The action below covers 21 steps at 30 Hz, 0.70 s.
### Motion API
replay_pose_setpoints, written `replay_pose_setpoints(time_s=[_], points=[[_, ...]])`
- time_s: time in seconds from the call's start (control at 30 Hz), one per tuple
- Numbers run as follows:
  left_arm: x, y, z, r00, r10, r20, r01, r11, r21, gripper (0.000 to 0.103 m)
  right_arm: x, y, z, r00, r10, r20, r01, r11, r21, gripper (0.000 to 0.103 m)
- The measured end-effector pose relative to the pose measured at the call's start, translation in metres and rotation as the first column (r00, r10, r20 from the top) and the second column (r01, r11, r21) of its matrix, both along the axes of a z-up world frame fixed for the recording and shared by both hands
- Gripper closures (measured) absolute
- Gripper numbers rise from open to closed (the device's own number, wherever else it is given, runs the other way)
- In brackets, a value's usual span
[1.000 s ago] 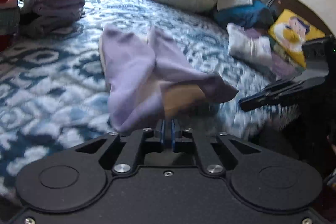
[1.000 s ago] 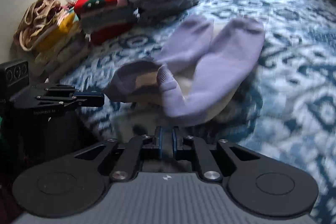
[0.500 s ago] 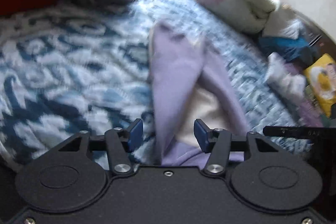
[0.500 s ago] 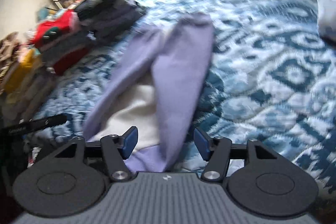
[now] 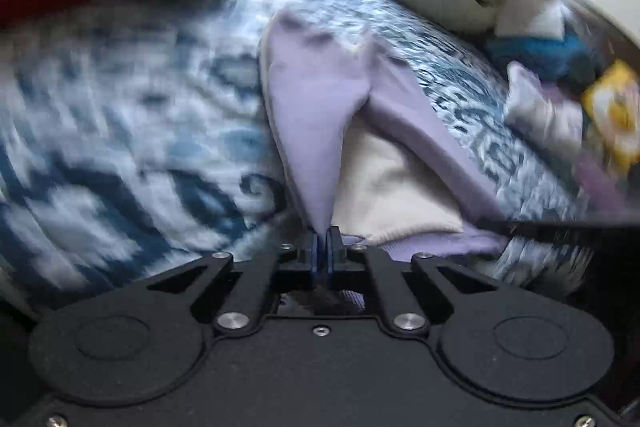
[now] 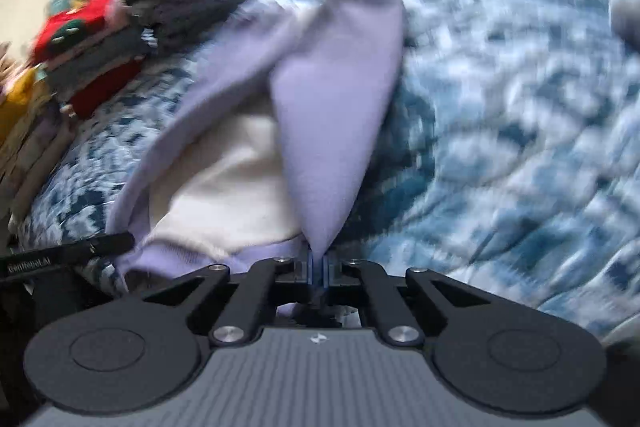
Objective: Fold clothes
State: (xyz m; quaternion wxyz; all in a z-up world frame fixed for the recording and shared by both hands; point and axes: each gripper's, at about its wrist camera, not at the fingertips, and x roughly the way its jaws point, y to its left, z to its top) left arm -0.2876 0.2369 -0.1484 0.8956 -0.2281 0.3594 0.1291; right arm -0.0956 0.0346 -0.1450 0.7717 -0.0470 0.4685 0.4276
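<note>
Both claws, apart before, now clamp the lilac garment (image 5: 316, 115) (bedspread beneath)

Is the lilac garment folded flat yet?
Not yet. The lilac garment is pinched by both the left gripper and right gripper, its cream lining still exposed.

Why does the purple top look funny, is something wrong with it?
Nothing is torn. The purple top just lies bunched on the blue bedspread, its cream lining showing, its near edge pinched by both grippers.
</note>
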Motion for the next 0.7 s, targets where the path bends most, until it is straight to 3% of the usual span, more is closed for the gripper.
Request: replay_pose_setpoints(time_s=[0.1,0.17,0.2,0.23,0.3,0.37,0.47,0.63,0.7], points=[[0.009,-0.001,-0.027,0.992,-0.048,-0.118,0.047,0.999,-0.013,0.097,-0.01,0.006,-0.003,0.991,0.123,0.052,-0.115,0.984,-0.134,0.096],[0.006,0.001,-0.032,0.992,-0.028,-0.123,0.026,0.999,-0.021,0.096,-0.008,0.011,-0.02,0.99,0.134,0.037,-0.124,0.972,-0.202,0.094],[0.004,0.001,-0.03,0.993,-0.03,-0.11,0.027,0.999,-0.029,0.09,-0.005,0.007,-0.017,0.993,0.113,0.016,-0.108,0.978,-0.179,0.092],[0.001,0.002,-0.028,0.995,-0.033,-0.099,0.029,0.999,-0.037,0.072,-0.001,0.004,-0.015,0.996,0.092,-0.006,-0.091,0.984,-0.155,0.089],[-0.003,0.005,-0.024,0.997,-0.029,-0.071,0.026,0.999,-0.047,0.054,0.004,-0.005,-0.009,0.998,0.054,-0.044,-0.059,0.993,-0.104,0.061],[-0.007,0.008,-0.02,0.999,-0.023,-0.047,0.02,0.998,-0.059,0.054,0.008,-0.017,-0.004,0.997,0.023,-0.076,-0.027,0.998,-0.05,0.054],[-0.011,0.015,-0.015,1.0,0.01,-0.02,-0.011,0.996,-0.088,0.054,0.016,-0.032,-0.001,0.986,-0.031,-0.163,0.035,0.999,0.021,0.054],[0.0,0.026,-0.006,1.0,0.028,0.003,-0.027,0.996,-0.08,0.053,0.048,-0.065,-0.015,0.919,-0.121,-0.374,0.207,0.958,0.2,0.039],[0.007,0.031,-0.001,1.0,0.026,0.012,-0.025,0.998,-0.061,0.053,0.057,-0.07,-0.021,0.917,-0.134,-0.375,0.229,0.948,0.22,0.039]])
